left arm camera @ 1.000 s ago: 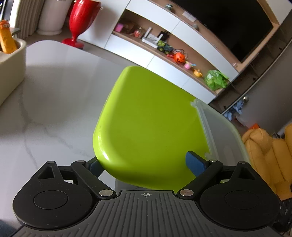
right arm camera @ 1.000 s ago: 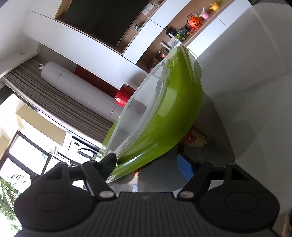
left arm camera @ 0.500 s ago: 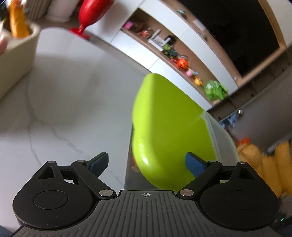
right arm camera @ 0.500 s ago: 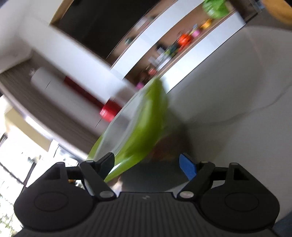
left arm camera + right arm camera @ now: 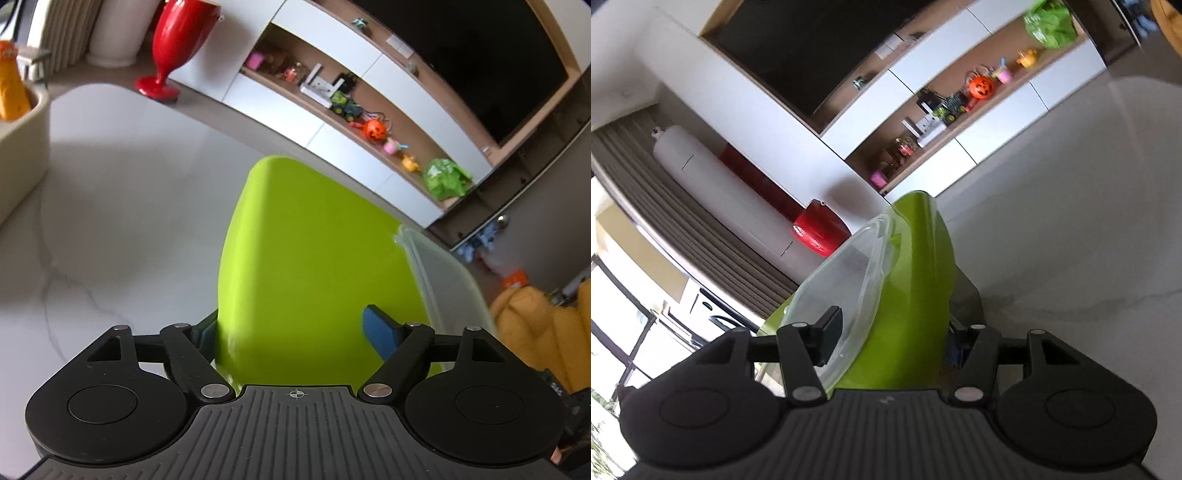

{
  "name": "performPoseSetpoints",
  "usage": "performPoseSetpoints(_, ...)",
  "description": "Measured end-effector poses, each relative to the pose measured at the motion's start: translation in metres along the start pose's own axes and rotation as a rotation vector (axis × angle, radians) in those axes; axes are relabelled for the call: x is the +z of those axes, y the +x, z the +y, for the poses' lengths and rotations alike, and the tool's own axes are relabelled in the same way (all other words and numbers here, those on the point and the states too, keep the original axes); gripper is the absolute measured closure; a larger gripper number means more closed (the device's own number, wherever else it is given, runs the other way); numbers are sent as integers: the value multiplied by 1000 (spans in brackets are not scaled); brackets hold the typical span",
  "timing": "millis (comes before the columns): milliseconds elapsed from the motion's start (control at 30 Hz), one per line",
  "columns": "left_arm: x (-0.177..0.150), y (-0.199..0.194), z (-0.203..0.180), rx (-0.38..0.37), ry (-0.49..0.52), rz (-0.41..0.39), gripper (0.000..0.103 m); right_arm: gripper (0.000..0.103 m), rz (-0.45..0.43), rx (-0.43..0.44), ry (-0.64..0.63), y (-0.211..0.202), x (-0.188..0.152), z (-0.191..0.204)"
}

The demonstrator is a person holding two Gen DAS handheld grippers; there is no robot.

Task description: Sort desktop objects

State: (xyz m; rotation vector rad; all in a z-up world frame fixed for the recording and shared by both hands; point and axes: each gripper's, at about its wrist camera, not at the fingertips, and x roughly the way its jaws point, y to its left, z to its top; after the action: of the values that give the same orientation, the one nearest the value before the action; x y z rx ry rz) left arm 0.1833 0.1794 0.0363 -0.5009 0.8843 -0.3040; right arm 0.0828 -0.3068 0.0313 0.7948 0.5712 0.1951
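Note:
A lime-green box (image 5: 306, 258) with a clear lid (image 5: 443, 273) is held tilted above the white marble table (image 5: 110, 206). My left gripper (image 5: 295, 332) has its blue-padded fingers on either side of the box's near end and is shut on it. In the right wrist view the same green box (image 5: 916, 295) and clear lid (image 5: 846, 280) stand edge-on between the fingers. My right gripper (image 5: 890, 339) is shut on it, one finger on the lid side, one on the green side.
A cream container (image 5: 18, 147) holding an orange object (image 5: 11, 88) stands at the table's left edge. A red vase (image 5: 173, 44) and a white cabinet with toys (image 5: 369, 125) lie beyond the table. Yellow cushions (image 5: 543, 332) are at the right.
The box has swung and turned more edge-on between both grippers. The right gripper's fingers have closed in on the box and its lid. The view has shifted over the table.

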Motion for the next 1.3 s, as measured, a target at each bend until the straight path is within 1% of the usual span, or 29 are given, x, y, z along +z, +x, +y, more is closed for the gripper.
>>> performPoseSetpoints(167, 7, 8, -9, 42, 11, -29, 16, 46, -31, -12, -5, -11, -9, 0)
performPoseSetpoints(233, 12, 13, -11, 55, 22, -29, 14, 46, -42, -16, 4, -18, -15, -2)
performPoseSetpoints(367, 26, 27, -14, 48, 22, -20, 14, 46, -55, -37, 1, -16, -13, -1)
performPoseSetpoints(533, 29, 32, -17, 39, 25, -32, 13, 45, -66, -52, -11, -7, -4, -1)
performPoseSetpoints(567, 29, 29, -16, 37, 24, -41, 15, 44, -70, -57, -18, -5, -3, -1)
performPoseSetpoints(600, 28, 24, -16, 38, 21, -54, 16, 40, -73, -62, -25, -4, -2, -1)
performPoseSetpoints(633, 28, 19, -15, 39, 18, -67, 15, 35, -85, -89, -46, -10, -6, 3)
performPoseSetpoints(667, 27, 14, -14, 40, 15, -80, 14, 32, -113, -114, -69, -18, -9, 7)
performPoseSetpoints(733, 21, -8, -13, 47, 7, -112, 9, 23, -173, -163, -113, -36, -15, 14)
performPoseSetpoints(767, 17, -20, -13, 52, 3, -129, 8, 20, -200, -179, -124, -46, -17, 17)
performPoseSetpoints(833, 8, -40, -16, 44, -4, -128, 3, 6, -252, -209, -140, -66, -20, 22)
performPoseSetpoints(900, -4, -56, -25, 24, 6, -101, 1, 0, -274, -213, -128, -85, -24, 27)
performPoseSetpoints(1000, -21, -75, -49, 12, 61, -80, 0, 0, -240, -217, -109, -103, -33, 40)
performPoseSetpoints(1067, -30, -87, -68, 30, 107, -57, 0, 0, -180, -221, -124, -109, -38, 59)
performPoseSetpoints(1167, -51, -107, -96, 89, 175, -72, 0, 0, -77, -232, -175, -116, -48, 97)
performPoseSetpoints(1233, -70, -116, -113, 131, 233, -84, 0, 0, -52, -210, -242, -122, -60, 124)
performPoseSetpoints(1300, -95, -123, -128, 168, 297, -85, 0, 0, -9, -231, -308, -122, -74, 148)
